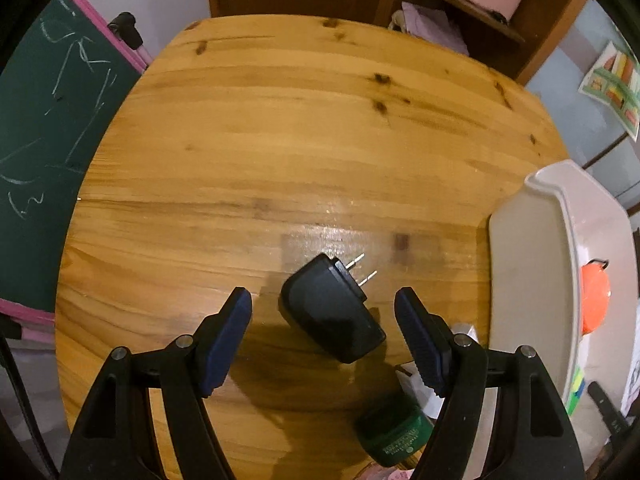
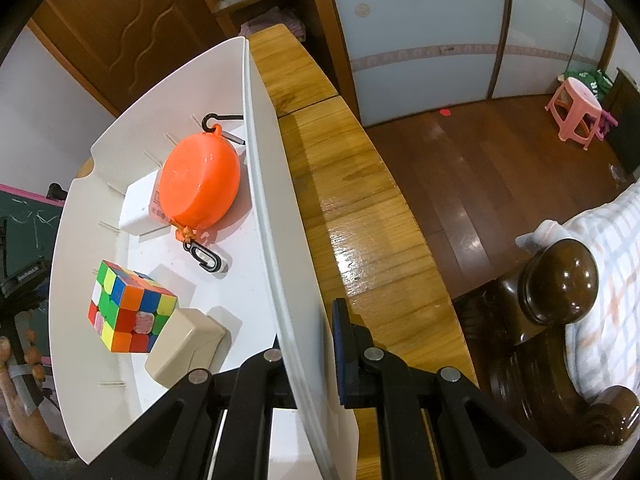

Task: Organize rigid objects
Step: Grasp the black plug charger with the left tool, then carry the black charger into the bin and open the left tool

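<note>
Sorting looks to be past its midpoint, judging by what already lies in the white bin. In the right wrist view, the bin holds an orange oval case at about 11 o'clock of the frame, resting partly on a white block, with a Rubik's cube at 9 o'clock and a beige box touching the cube's lower right corner. A small clip lies just below the orange case.

The right gripper is clamped on the bin's near wall — one finger inside, one outside — so it appears to be steadying the container at the edge of the wooden table.

What is left shows in the left wrist view. A black plug adapter lies flat on the table, prongs pointing to 1 o'clock, and the left gripper hangs above it with its fingers spread wide, one on each side and neither touching. A green jar sits near 5 o'clock of the frame, and something white beside it is too hidden by the right finger to name. The bin's rim appears at 3 o'clock.

So the adapter is likely the piece in hand now — not yet grasped — with the jar and the white item probably to follow.
</note>
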Demonstrator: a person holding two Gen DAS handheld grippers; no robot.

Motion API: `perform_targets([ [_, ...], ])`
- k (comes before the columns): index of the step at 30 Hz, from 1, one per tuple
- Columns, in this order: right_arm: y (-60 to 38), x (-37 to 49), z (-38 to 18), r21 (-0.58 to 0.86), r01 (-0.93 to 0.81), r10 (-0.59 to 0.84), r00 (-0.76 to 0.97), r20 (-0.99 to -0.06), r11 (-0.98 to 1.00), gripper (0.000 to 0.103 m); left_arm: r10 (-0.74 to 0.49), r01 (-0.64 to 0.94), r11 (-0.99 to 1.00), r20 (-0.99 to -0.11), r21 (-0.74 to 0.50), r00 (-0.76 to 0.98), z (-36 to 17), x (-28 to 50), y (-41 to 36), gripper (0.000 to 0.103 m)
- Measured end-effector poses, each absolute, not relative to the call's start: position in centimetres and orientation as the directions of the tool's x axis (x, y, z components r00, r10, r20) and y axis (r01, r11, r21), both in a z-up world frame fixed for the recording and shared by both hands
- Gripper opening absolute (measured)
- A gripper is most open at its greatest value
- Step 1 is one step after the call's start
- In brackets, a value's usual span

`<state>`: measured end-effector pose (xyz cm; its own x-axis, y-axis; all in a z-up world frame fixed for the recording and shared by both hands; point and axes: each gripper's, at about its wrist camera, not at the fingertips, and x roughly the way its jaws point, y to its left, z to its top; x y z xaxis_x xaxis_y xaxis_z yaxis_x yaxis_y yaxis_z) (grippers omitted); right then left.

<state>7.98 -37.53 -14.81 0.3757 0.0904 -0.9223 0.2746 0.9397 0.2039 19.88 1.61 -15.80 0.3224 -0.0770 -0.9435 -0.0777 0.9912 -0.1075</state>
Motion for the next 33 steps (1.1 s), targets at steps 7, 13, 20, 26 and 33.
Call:
perform_targets([
  [7, -37.5, 7.9, -14.8, 0.209, 0.276, 0.094, 0.377, -0.921, 0.938, 0.009, -0.058, -0.105, 0.99, -0.955, -0.092, 0.291, -17.3, 20.2, 2.0, 0.077],
  [13, -37.4, 7.9, -14.9, 0.204, 0.274, 0.09, 0.377, -0.922, 0.94, 0.009, -0.037, -0.108, 0.991, -0.949, -0.075, 0.313, -17.5, 20.1, 1.9, 0.064],
  [20, -37.5, 7.9, -14.8, 0.21, 0.277, 0.095, 0.379, -0.921, 0.938, 0.009, -0.071, -0.08, 0.991, -0.928, -0.107, 0.365, -17.3, 19.8, 2.3, 0.045],
  [26, -37.5, 7.9, -14.8, 0.208, 0.277, 0.093, 0.378, -0.921, 0.938, 0.009, -0.05, -0.054, 0.995, -0.906, -0.08, 0.42, -14.4, 17.9, 2.6, 0.044],
  [33, -37.7, 7.9, -14.9, 0.219, 0.281, 0.102, 0.38, -0.919, 0.934, 0.009, -0.101, 0.055, 0.995, -0.842, -0.086, 0.53, -6.3, 14.0, 1.6, 0.044],
])
